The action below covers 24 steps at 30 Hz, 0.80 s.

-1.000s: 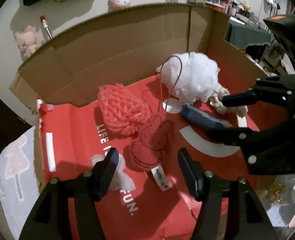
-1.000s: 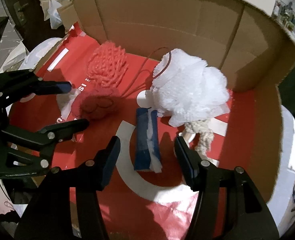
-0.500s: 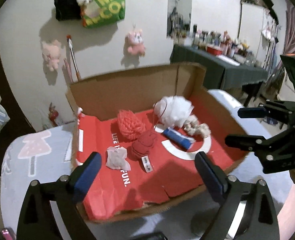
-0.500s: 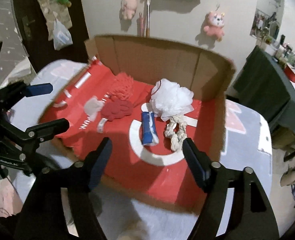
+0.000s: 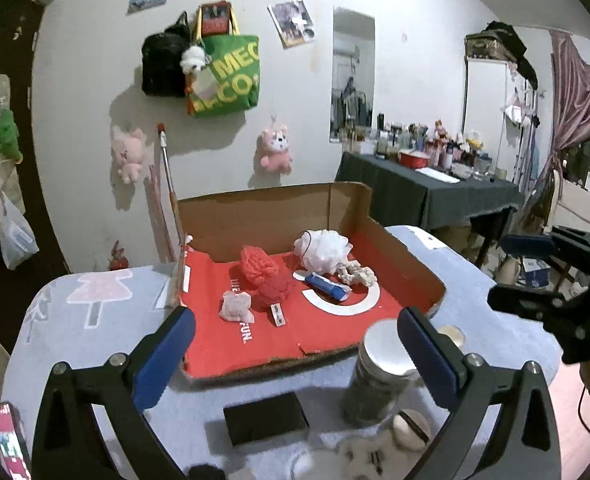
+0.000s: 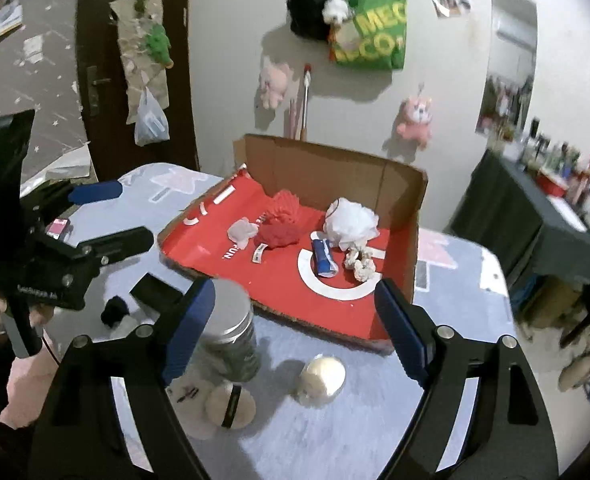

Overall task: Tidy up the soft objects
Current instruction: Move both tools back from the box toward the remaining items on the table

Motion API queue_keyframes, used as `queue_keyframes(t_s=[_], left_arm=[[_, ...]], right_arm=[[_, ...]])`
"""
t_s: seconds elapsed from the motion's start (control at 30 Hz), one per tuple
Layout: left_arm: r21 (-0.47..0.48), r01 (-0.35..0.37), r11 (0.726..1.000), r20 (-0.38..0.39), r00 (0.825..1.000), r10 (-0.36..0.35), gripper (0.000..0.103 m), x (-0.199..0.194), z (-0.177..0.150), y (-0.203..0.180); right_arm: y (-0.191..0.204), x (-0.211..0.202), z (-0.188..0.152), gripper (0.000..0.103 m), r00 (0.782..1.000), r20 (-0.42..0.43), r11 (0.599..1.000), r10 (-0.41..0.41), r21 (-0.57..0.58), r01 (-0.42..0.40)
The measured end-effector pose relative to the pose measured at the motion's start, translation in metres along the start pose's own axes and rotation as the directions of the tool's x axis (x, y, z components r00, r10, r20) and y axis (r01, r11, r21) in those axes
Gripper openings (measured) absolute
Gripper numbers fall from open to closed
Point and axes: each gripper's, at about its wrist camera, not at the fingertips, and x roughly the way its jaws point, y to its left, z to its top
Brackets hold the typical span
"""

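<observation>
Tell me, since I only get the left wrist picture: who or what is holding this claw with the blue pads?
Observer: A person's hand grips the handle of the left gripper. Its jaws are opening, with nothing between them.
Operator: Is the other claw carrying anything?
Observer: No. The right gripper is opening too, and it is empty. The jar only stands behind one of its fingers.
Operator: What is the pale thing half hidden by my right pad?
Observer: A small round cream object. It stands on the table, apart from the jar.
</observation>
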Motion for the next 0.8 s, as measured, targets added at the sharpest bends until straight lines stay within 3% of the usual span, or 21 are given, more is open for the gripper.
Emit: queue_keyframes(t_s=[0.13, 0.37, 0.57, 0.8], left_arm=[[-0.009, -0.012, 1.000, 0.035, 0.999, 0.012, 0.103, -0.017, -0.025, -0.006], [0.001, -0.039, 0.999, 0.061, 0.997, 0.039, 0.103, -0.030, -0.075, -0.025], [-0.047, -0.014, 0.999, -0.009, 1.000, 0.014, 0.103, -0.010, -0.113, -0.030], [-0.057, -0.015, 0.998, -0.069, 0.998, 0.011, 0.103, 0.006, -0.139, -0.027]], right_arm=[[0.020, -0.017, -0.028, 0.089, 0.999, 0.052, 1.000, 0.000, -0.007, 0.000], [0.041, -0.016, -0.073, 0.089, 0.996, 0.087, 1.000, -0.020, 0.025, 0.018], [0.043, 0.003, -0.109, 0.089, 0.997, 0.070, 0.997, -0.043, 0.072, 0.038], [0.034, 0.027, -0.138, 0.089, 1.000, 0.011, 0.993, -0.003, 0.116, 0.002]])
